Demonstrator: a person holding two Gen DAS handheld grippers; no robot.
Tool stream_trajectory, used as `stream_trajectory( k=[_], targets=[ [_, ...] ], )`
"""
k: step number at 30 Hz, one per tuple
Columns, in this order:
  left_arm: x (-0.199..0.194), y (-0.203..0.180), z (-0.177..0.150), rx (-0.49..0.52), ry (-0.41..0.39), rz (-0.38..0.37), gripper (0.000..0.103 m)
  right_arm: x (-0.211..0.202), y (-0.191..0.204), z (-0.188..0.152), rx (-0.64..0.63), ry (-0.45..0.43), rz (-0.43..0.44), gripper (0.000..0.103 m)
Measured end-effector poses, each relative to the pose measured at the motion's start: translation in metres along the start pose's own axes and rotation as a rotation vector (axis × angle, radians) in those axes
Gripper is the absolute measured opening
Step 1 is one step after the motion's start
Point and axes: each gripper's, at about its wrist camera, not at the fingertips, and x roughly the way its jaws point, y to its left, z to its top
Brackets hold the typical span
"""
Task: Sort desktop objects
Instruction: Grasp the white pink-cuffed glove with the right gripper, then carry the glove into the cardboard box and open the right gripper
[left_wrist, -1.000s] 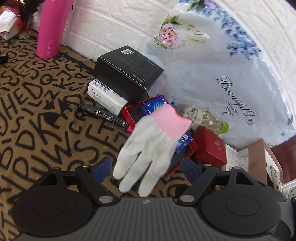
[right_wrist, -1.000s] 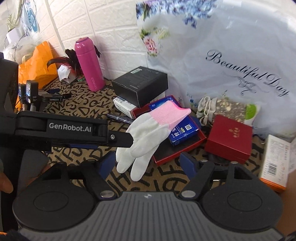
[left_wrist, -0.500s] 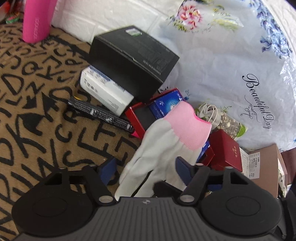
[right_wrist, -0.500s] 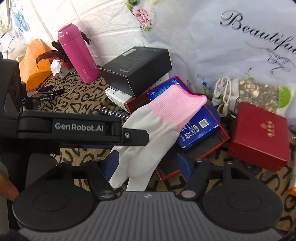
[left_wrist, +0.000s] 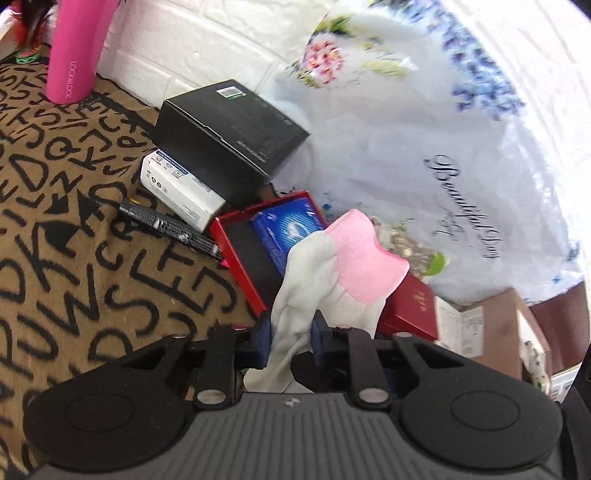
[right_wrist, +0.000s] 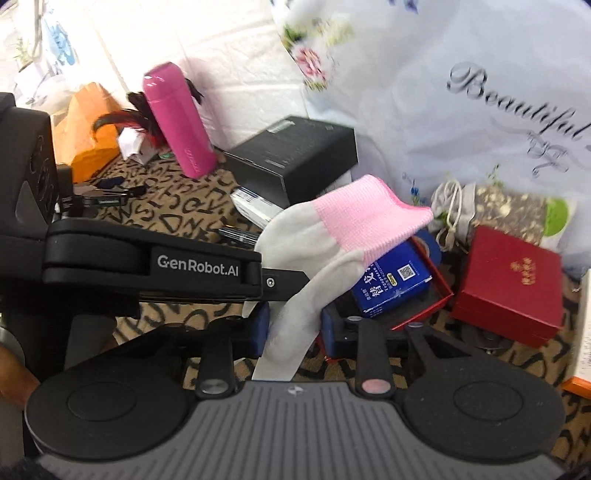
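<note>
Both my left gripper (left_wrist: 291, 330) and right gripper (right_wrist: 293, 325) clamp the white knit glove with pink cuff (left_wrist: 332, 273), cuff raised over the red open tray (left_wrist: 243, 254); glove fingertips hidden behind gripper bodies

I see a white glove (left_wrist: 306, 280) with pink cuff, tan table (left_wrist: 74, 229) cover with black letters, magenta bottle (right_wrist: 177, 122), red tray (left_wrist: 240, 254).

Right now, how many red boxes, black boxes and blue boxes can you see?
Red boxes: 2, the open red box and the closed red box
Black boxes: 1, the black box
Blue boxes: 1, the blue box
Total: 4
</note>
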Motion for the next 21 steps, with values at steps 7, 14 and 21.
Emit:
stream_trajectory(
  k=[7, 14, 21],
  targets=[
    [-0.023, -0.028, -0.039, 0.042, 0.060, -0.036, 0.022, -0.053, 0.008, -0.027, -0.020, 0.002, 0.002, 0.026],
    [-0.039, -0.064, -0.081, 0.152, 0.122, -0.088, 0.022, -0.113, 0.017, -0.073, 0.033, -0.008, -0.055, 0.025],
    [-0.061, -0.117, -0.110, 0.301, 0.098, -0.144, 0.019, -0.171, 0.023, -0.099, 0.056, -0.089, -0.110, 0.025]
  ],
)
